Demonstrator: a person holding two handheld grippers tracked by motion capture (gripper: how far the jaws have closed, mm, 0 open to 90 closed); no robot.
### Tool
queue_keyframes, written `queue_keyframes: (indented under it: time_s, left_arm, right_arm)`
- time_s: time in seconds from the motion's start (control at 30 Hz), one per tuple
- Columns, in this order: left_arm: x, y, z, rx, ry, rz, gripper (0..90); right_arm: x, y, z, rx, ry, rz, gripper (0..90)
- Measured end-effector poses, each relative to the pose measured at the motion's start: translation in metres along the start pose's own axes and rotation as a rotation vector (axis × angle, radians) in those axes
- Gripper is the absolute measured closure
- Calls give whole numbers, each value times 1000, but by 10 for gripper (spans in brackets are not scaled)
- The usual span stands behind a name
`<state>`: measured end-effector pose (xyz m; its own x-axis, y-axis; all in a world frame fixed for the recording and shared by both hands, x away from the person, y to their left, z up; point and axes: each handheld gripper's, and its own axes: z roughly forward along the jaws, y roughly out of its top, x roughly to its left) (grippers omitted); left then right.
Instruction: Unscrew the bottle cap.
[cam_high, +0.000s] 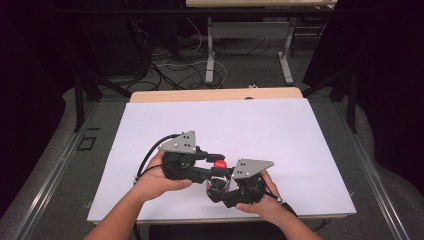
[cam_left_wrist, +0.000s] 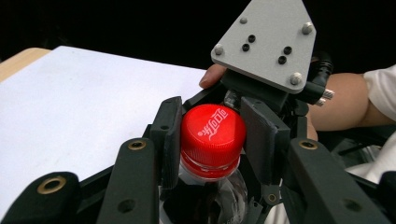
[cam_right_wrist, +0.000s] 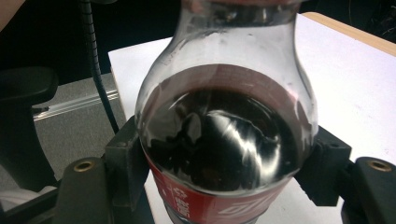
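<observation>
**Cola bottle: cap gripped, body braced, twist pending**

Cola bottle (cam_right_wrist: 219, 135) held above the near middle of the white bench (cam_high: 280, 130), between the two hands, not resting on the surface so far as can be told from the high view. Dark drink inside, red label low on the body.

Left claw (cam_high: 216, 159): closed on the red cap (cam_left_wrist: 212, 135), one black pad against each side of it; seen plainly in the left gripper view. Left hand (cam_high: 159, 181) wrapped round the tool body, grey plate on top.

Right claw (cam_right_wrist: 219, 163): clamped round the bottle's wide body, a pad pressed on either flank, just above the label.

Step in hand, by judgement: opening the bottle. Grip on cap made, bracing grip on body made; unscrewing not yet shown.

Next move likely calls for: turning the left wrist about the neck's axis while the right stays fixed; firm pressure on the cap to avoid slipping on the ridges; steady hold against fizz and spill.

Orientation: long axis runs body to cap, tilted rather than upright. Cap end points toward the left claw and away from the person; base toward the right hand (cam_high: 260, 202).
</observation>
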<state>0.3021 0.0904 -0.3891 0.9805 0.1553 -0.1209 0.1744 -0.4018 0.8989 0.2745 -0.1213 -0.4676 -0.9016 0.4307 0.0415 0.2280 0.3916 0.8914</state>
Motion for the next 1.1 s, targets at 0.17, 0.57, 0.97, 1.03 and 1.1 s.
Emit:
queue_keyframes:
  time_s: [0.17,0.57,0.97,1.03,1.1]
  left_arm:
    - [-7,-1,4,-16,99,-38,607]
    - [-36,6,32,-16,487,-207,608]
    - [-35,14,37,1,503,-233,608]
    - [-35,15,36,10,504,-231,607]
    - [-35,15,37,3,514,-228,608]
  right_arm:
    - [-2,0,0,0,-27,15,294]
    - [-5,-3,4,39,-191,91,294]
    - [-5,-3,2,30,-232,105,295]
    - [-5,-2,2,24,-235,115,295]
    - [-6,-2,1,20,-235,116,295]
